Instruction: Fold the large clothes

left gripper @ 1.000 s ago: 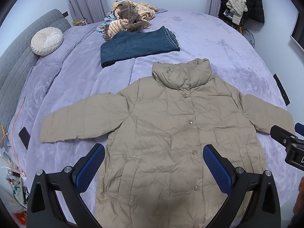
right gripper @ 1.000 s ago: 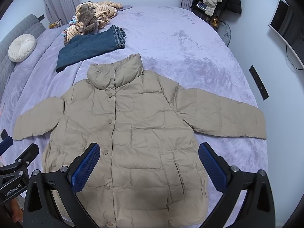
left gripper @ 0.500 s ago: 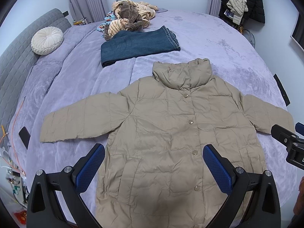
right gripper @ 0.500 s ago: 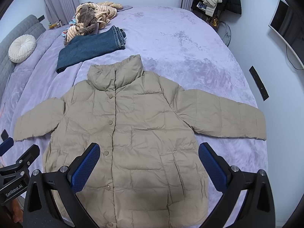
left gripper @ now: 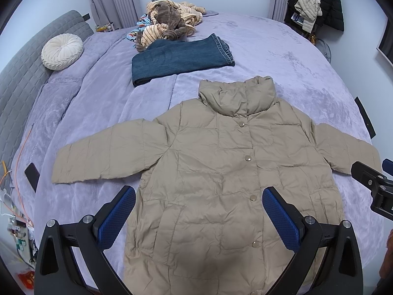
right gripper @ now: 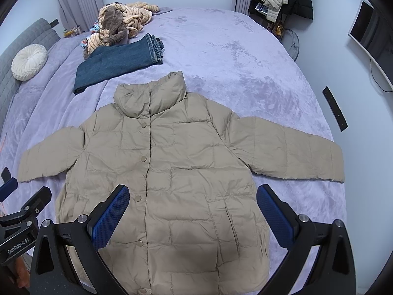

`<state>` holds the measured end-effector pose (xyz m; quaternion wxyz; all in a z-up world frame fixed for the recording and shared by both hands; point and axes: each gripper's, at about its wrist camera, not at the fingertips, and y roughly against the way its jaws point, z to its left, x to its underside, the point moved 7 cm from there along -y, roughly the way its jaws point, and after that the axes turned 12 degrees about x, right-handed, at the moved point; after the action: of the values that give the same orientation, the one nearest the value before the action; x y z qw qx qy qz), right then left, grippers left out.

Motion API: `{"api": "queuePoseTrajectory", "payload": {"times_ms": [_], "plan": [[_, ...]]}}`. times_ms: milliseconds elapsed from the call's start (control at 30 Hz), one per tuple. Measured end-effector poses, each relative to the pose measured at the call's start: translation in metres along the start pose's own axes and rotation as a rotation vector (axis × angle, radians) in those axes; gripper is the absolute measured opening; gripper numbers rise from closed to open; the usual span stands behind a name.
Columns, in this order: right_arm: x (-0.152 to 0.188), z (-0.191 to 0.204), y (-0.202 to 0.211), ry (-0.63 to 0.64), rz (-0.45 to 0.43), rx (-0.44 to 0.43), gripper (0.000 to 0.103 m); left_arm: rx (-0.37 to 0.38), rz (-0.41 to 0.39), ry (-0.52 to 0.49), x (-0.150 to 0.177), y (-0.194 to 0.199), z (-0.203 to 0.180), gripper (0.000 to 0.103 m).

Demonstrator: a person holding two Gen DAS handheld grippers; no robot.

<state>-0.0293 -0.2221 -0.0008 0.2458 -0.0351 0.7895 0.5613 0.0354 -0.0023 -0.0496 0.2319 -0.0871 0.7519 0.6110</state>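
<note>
Both grippers hang with jaws wide and empty over the hem of the jacket [left gripper: 221,172]: the left gripper [left gripper: 199,218] and the right gripper [right gripper: 192,215]. The jacket lies flat on the bed [left gripper: 282,56], buttoned, its 2 sleeves spread. It looks puffy, light and probably slippery, so pinching a cuff or hem corner seems safest. Its bottom hem is cut off from view. Beyond the collar lie folded jeans [left gripper: 179,59].
</note>
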Motion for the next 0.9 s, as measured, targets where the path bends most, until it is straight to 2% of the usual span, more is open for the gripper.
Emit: {"api": "queuePoseTrajectory", "payload": {"times_ms": [900], "plan": [[-0.0006,0.0011,0.0003,0.001,-0.001,0.001,0.103,0.001,0.001,-0.001,-0.0008,0.0001,0.0004,0.103]]}}
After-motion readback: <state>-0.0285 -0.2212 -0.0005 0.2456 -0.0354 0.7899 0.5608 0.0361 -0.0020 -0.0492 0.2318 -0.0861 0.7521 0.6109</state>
